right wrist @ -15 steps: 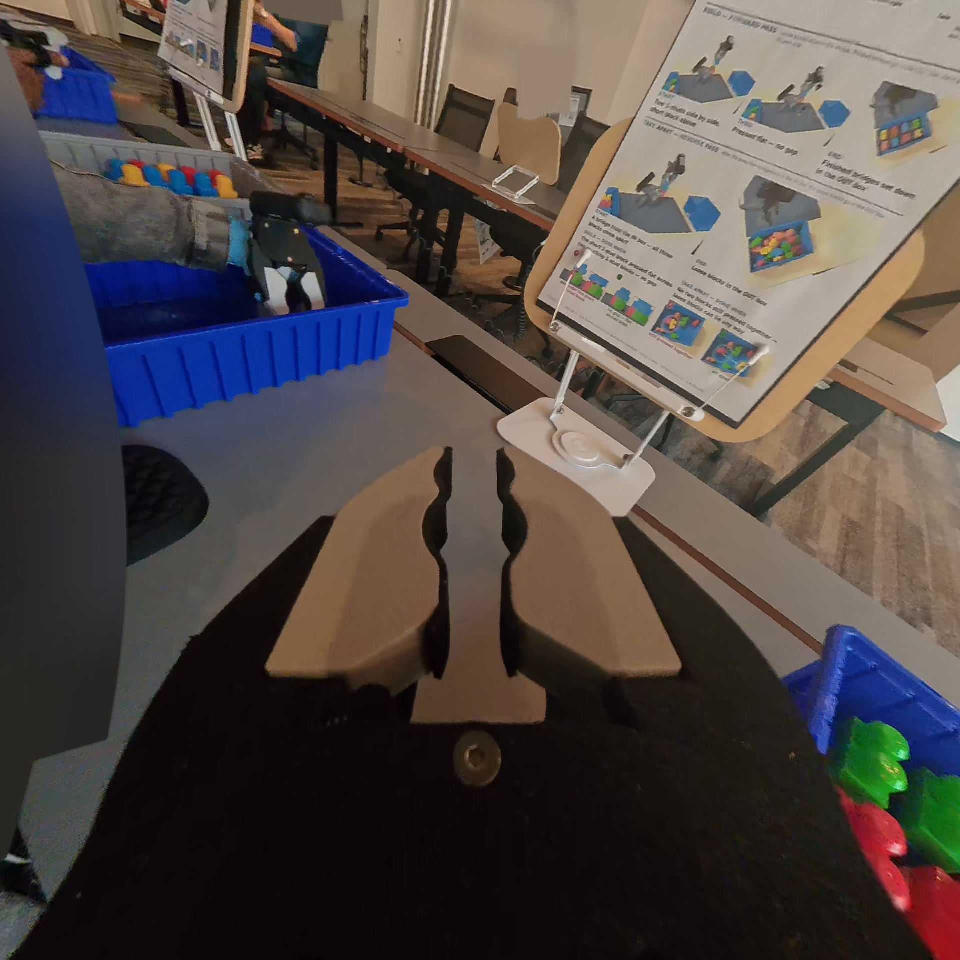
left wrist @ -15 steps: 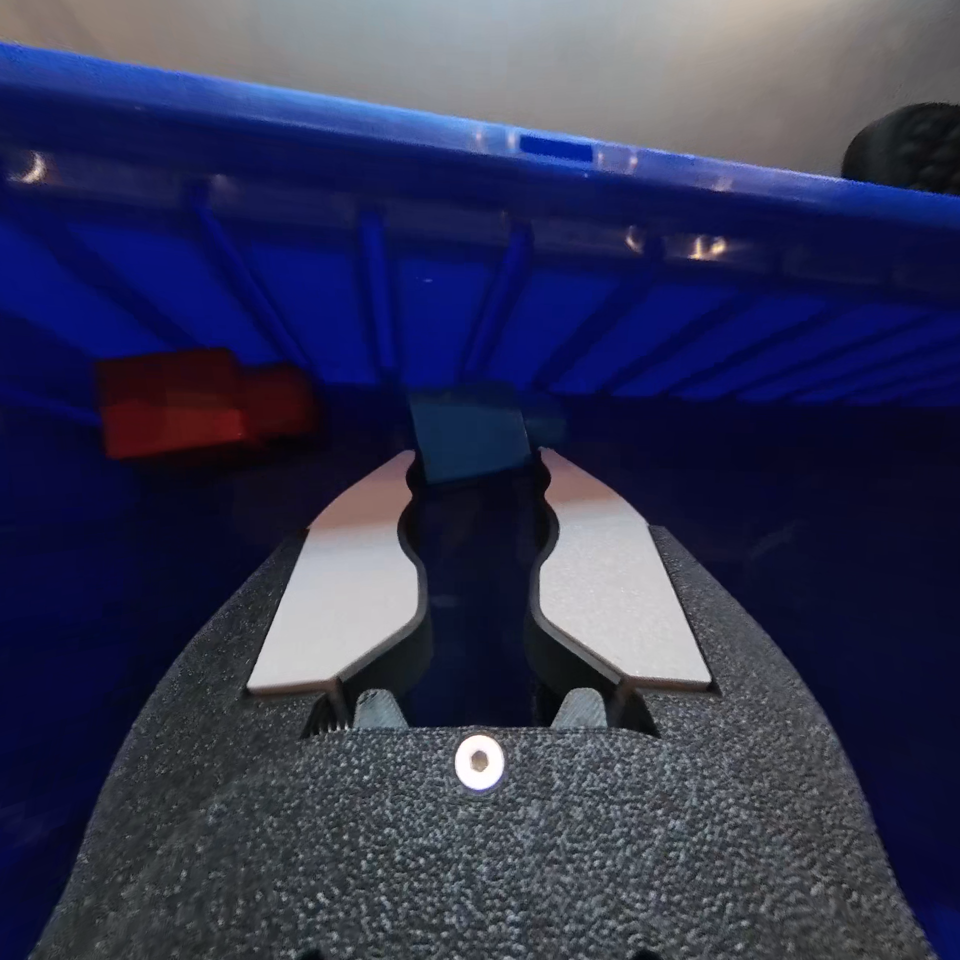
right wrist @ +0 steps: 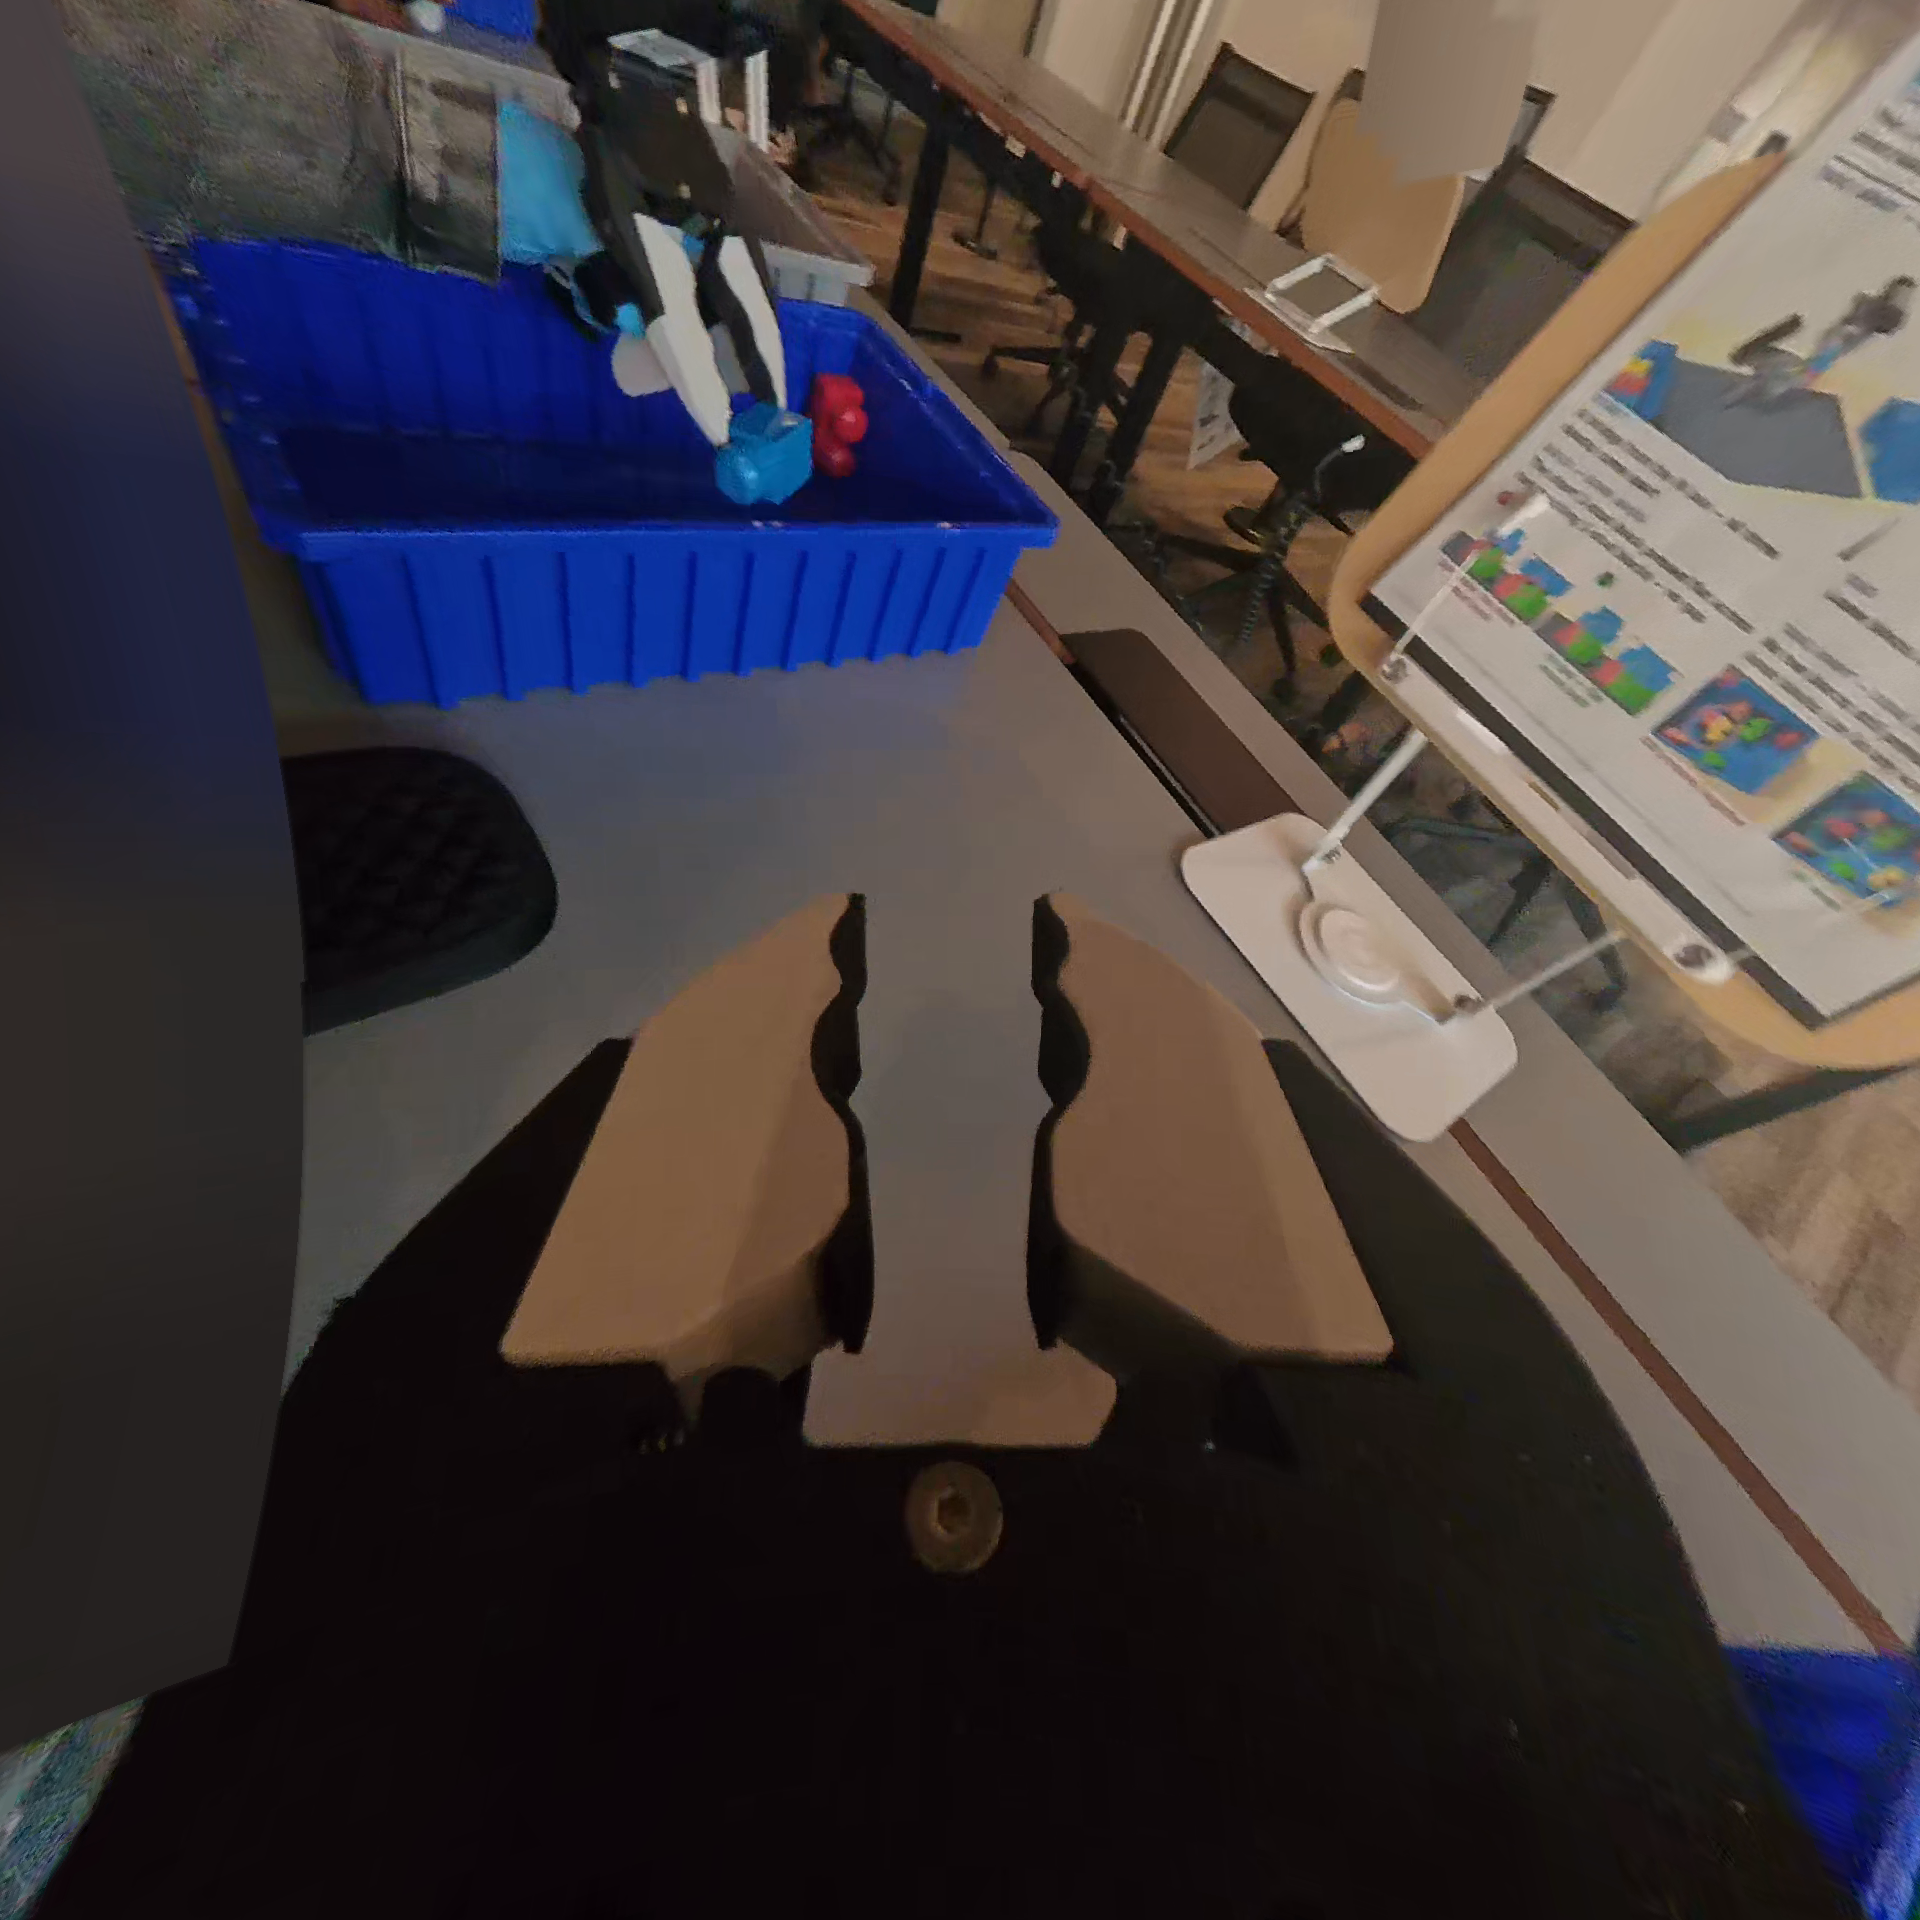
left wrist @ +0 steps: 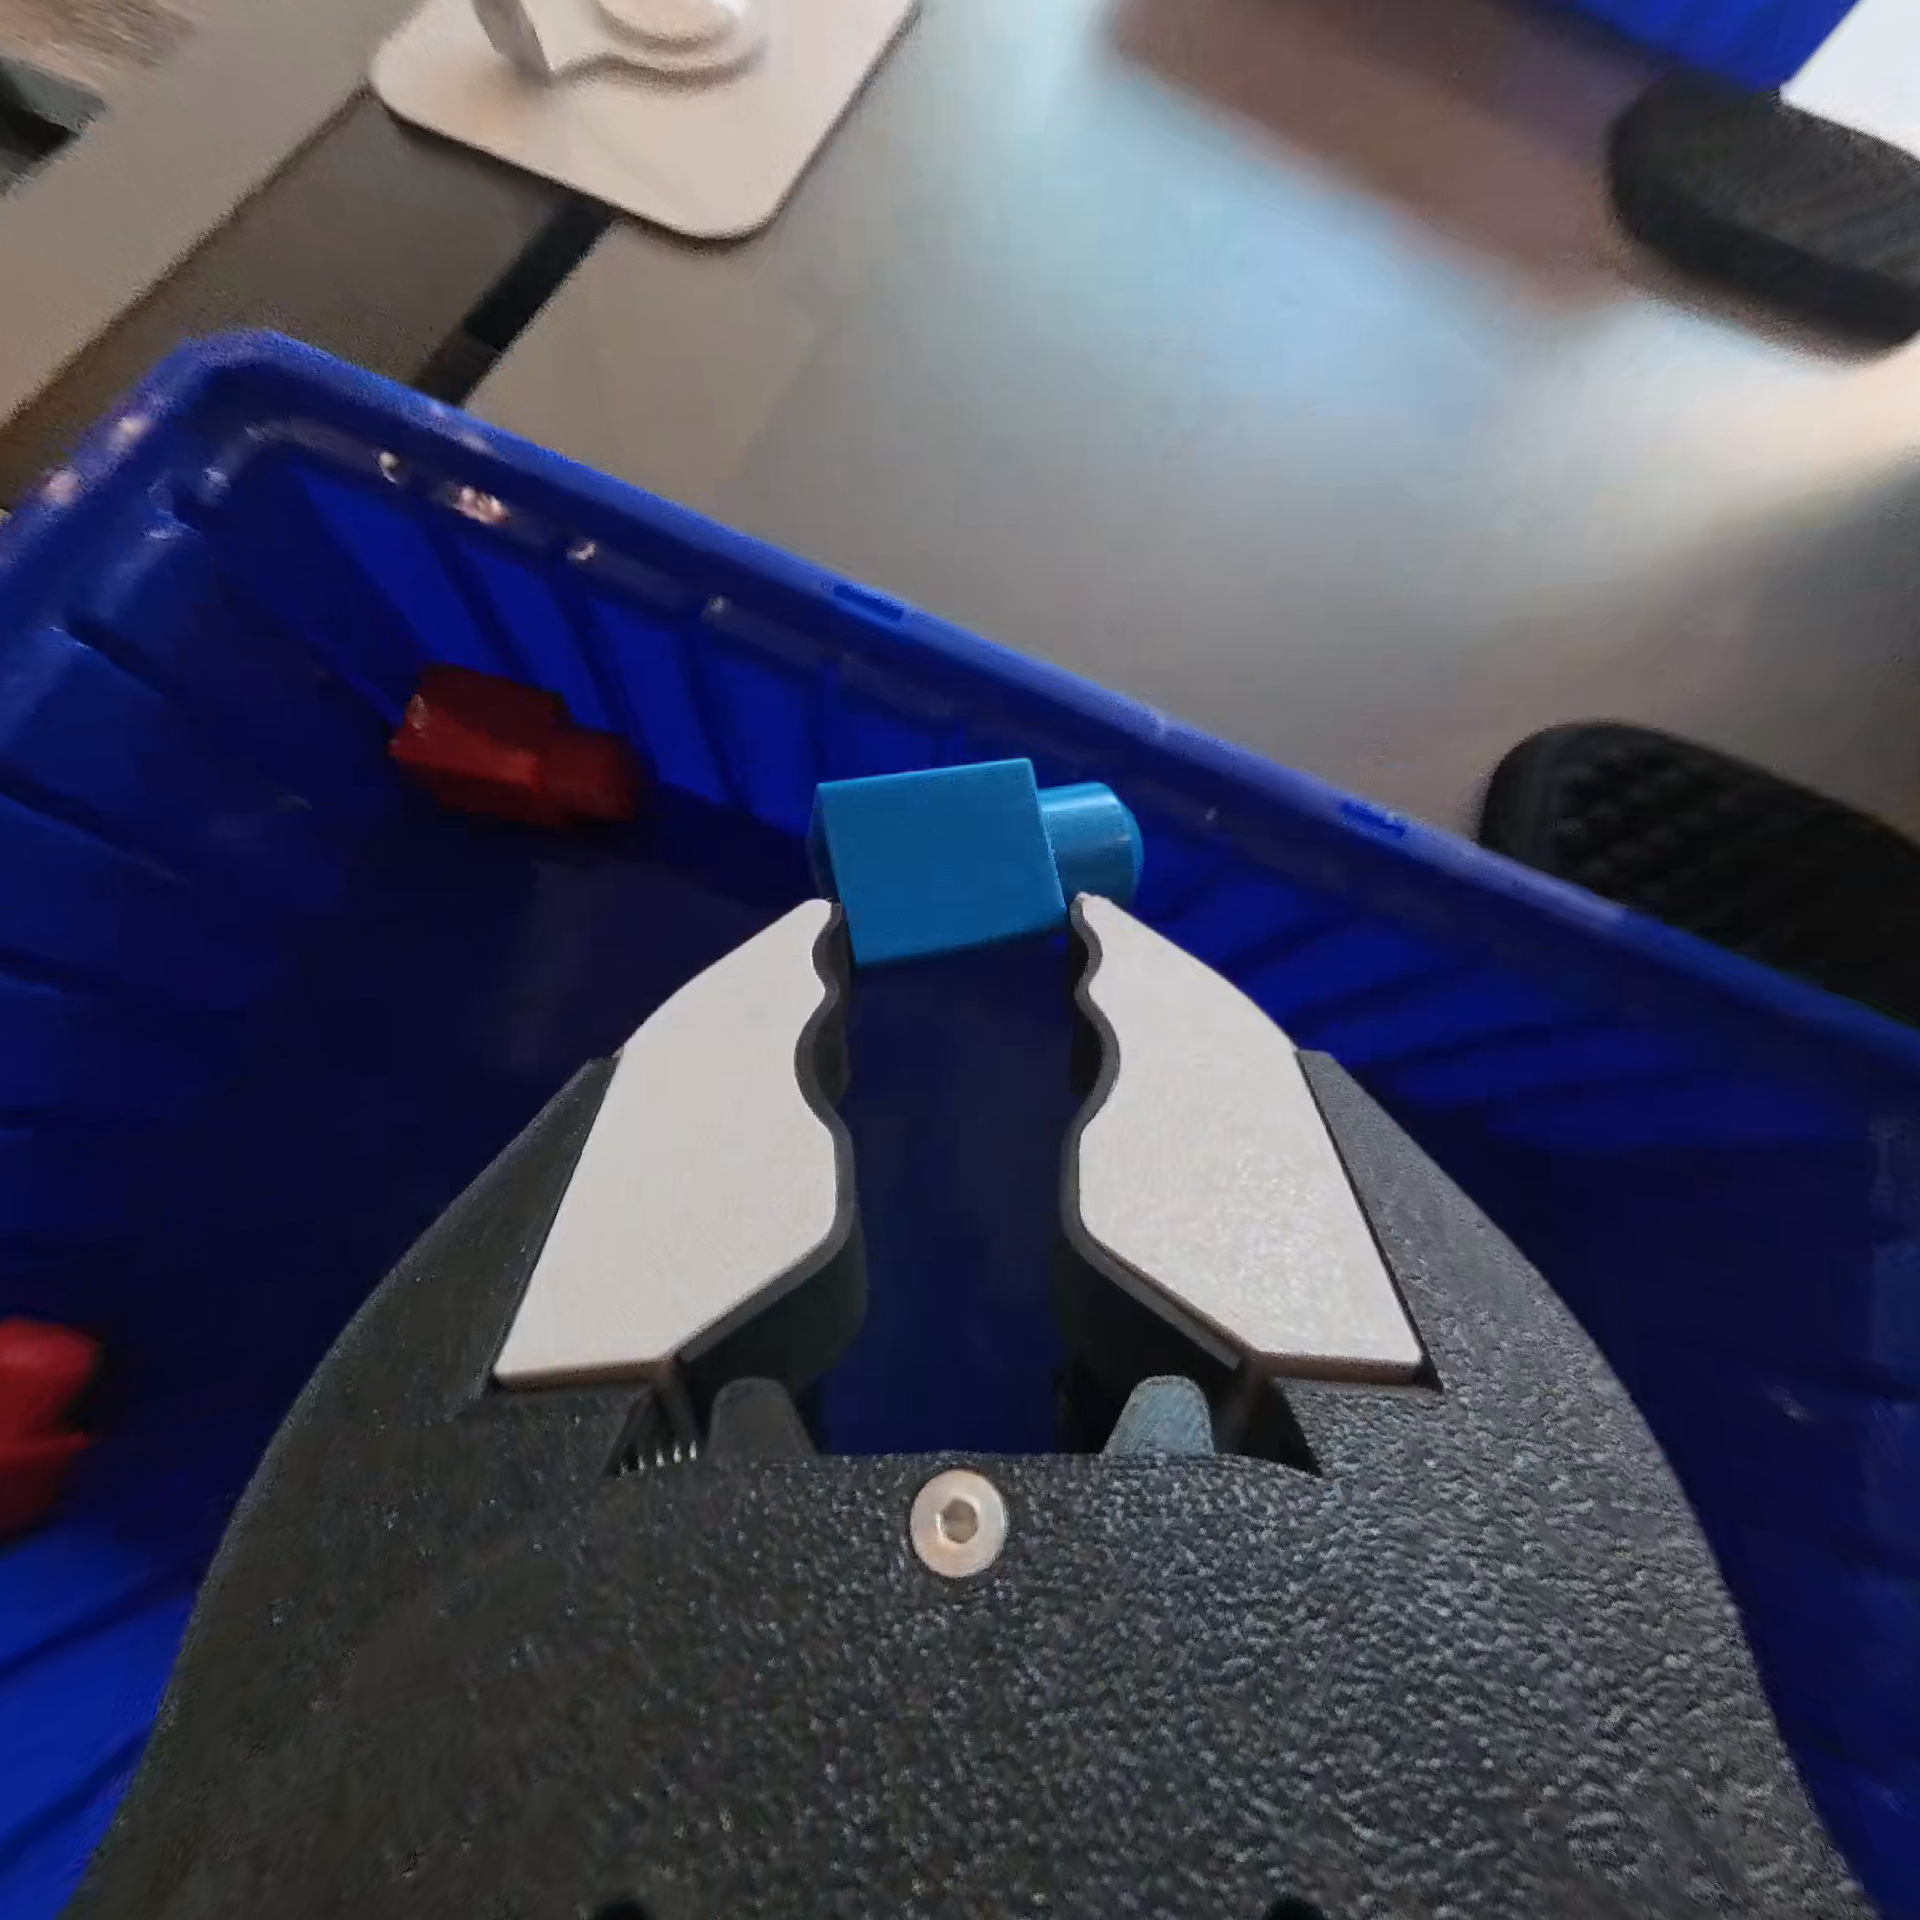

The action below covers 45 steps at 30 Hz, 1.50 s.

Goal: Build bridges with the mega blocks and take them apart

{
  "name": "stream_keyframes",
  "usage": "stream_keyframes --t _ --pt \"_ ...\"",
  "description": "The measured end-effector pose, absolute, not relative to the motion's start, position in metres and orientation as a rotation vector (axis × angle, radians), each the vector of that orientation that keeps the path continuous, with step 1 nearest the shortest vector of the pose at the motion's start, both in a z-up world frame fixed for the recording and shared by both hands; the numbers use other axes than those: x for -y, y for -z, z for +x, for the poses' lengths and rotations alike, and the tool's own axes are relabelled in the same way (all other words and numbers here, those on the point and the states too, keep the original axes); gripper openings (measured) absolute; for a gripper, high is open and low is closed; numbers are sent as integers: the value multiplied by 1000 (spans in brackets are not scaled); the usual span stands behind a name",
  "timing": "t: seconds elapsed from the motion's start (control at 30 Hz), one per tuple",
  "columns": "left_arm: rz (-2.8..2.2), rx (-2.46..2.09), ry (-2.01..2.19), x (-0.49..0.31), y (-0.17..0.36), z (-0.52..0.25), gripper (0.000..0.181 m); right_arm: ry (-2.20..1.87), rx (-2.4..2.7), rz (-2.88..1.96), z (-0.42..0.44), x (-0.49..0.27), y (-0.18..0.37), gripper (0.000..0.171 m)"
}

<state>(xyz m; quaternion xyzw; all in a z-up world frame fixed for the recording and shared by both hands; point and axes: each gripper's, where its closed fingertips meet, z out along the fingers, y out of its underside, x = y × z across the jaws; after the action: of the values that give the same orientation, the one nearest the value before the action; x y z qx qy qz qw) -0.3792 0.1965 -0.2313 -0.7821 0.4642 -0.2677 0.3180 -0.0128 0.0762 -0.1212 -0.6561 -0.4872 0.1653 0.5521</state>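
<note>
My left gripper (left wrist: 951, 914) is shut on a light blue block (left wrist: 940, 868) and holds it above the inside of a blue bin (left wrist: 1195, 748). The block's stud points right. A red block (left wrist: 509, 753) lies in the bin by its far wall; another red block (left wrist: 36, 1403) shows at the left edge. In the right wrist view the left gripper (right wrist: 743, 421) holds the light blue block (right wrist: 764, 457) over the blue bin (right wrist: 644, 613), next to the red block (right wrist: 836, 421). My right gripper (right wrist: 945, 909) is open and empty above the grey table (right wrist: 831, 769).
A white stand (right wrist: 1351, 977) holds an instruction board (right wrist: 1683, 582) at the table's right edge. A black pad (right wrist: 405, 873) lies on the table left of my right gripper. A second blue bin's corner (right wrist: 1829, 1756) shows at the lower right. Two black pads (left wrist: 1714, 852) lie beyond the bin. My right fingertips sit around 40 cm from my left ones.
My left gripper has risen from deep in the bin with the light blue block, so the table beyond the rim shows. My right gripper's jaws have opened wider.
</note>
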Motion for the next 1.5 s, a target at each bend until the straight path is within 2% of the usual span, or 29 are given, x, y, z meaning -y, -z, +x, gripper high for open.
stream_keyframes --t 0.3,0.53,1.03,1.37,1.5 --pt "-1896 -836 845 -148 142 -321 39 -419 1276 -1388 -70 -64 120 38" --pt "-1754 -712 1017 -104 103 -258 39 -380 1304 -1266 -103 -52 111 42" --pt "-1639 -616 1381 -48 107 -127 39 -250 1287 -1077 -114 -35 97 42" --pt "-1641 -627 1412 -39 110 -104 39 -215 1304 -1068 -97 -34 99 28" --pt "-1648 -662 1409 -34 113 -101 39 -221 1329 -1062 -95 -29 101 28"
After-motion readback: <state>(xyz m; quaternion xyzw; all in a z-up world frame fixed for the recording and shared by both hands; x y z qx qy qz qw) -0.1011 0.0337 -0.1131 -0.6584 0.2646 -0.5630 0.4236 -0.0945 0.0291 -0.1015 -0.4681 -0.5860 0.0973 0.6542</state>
